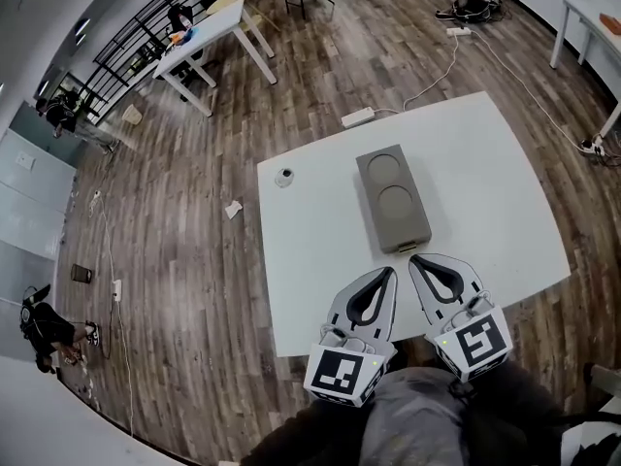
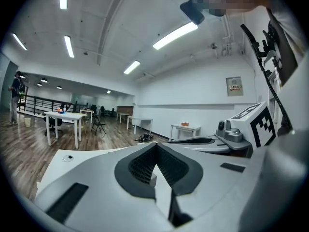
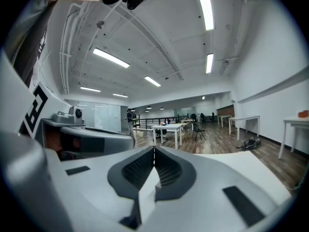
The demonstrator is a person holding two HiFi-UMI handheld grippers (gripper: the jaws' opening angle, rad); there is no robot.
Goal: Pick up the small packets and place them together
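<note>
No small packets show in any view. A white table point(image 1: 485, 163) carries a grey oblong tray point(image 1: 392, 197) with two round hollows, lying at the table's middle. My left gripper point(image 1: 391, 271) and right gripper point(image 1: 415, 258) hover side by side over the table's near edge, just short of the tray's near end. Both are shut with nothing between the jaws. In the left gripper view the left gripper point(image 2: 155, 145) has its tips meeting, pointing nearly level across the room. The right gripper point(image 3: 154, 149) looks the same in its own view.
A small round object point(image 1: 283, 177) sits near the table's left edge. A white power strip point(image 1: 358, 116) with a cable lies on the wooden floor behind the table. Another white table point(image 1: 209, 32) stands far back left, and a person point(image 1: 44, 333) crouches at the far left.
</note>
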